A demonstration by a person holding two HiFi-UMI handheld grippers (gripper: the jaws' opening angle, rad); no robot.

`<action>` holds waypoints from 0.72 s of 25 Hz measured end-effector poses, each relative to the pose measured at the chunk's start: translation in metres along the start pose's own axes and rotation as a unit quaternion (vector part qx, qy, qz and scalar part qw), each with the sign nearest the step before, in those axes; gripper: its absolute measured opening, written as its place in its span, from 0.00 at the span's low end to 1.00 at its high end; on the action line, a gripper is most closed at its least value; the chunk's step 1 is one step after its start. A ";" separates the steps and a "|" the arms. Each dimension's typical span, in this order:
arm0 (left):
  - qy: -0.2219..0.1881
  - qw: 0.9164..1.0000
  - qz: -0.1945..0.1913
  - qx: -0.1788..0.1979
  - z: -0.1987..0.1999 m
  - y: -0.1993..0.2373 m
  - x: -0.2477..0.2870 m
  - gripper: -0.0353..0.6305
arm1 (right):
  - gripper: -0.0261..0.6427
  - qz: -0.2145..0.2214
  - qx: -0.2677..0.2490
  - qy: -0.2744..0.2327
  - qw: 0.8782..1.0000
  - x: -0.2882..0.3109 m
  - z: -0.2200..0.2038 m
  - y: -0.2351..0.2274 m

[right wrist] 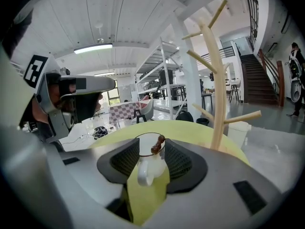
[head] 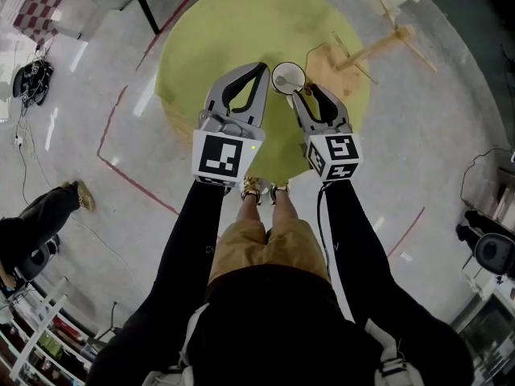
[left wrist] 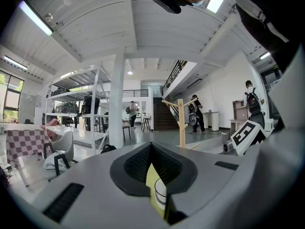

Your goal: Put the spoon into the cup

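Cup (head: pixel 288 77): white, upper centre of the yellow table (head: pixel 233 30), brown-tipped spoon (right wrist: pixel 157 145) leaning on its rim.
Right gripper (head: pixel 306 93): jaws spread, flanking the cup.
Left gripper (head: pixel 261 71): empty, tips seemingly pressed together, left of the cup.

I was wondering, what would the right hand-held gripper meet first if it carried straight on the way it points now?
Most likely the white cup holding the spoon: it stands on the yellow table straight ahead, in line with the right hand-held gripper's open jaws, though depth is unclear.
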State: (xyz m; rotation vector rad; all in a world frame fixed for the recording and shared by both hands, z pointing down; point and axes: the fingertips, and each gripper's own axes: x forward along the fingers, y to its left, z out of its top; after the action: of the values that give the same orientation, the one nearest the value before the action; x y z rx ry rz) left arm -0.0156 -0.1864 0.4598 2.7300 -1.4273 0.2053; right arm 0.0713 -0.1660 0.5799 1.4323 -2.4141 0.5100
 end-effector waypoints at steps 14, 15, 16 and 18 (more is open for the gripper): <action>0.000 1.000 -0.004 -0.001 0.000 -0.005 0.001 0.08 | 0.31 -0.008 0.007 -0.008 1.000 -0.004 0.002 -0.003; 0.000 1.000 -0.004 -0.001 -0.001 -0.005 0.001 0.08 | 0.31 -0.009 0.008 -0.009 1.000 -0.004 0.002 -0.004; 0.000 1.000 -0.005 -0.003 0.000 -0.005 0.001 0.08 | 0.31 -0.010 0.008 -0.010 1.000 -0.005 0.003 -0.004; 0.001 1.000 -0.004 -0.004 -0.001 -0.005 0.001 0.08 | 0.31 -0.010 0.007 -0.011 1.000 -0.005 0.003 -0.005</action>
State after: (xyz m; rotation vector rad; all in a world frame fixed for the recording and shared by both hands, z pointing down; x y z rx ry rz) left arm -0.0105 -0.1841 0.4606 2.7285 -1.4124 0.1998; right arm 0.0777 -0.1658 0.5758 1.4745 -2.4140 0.5114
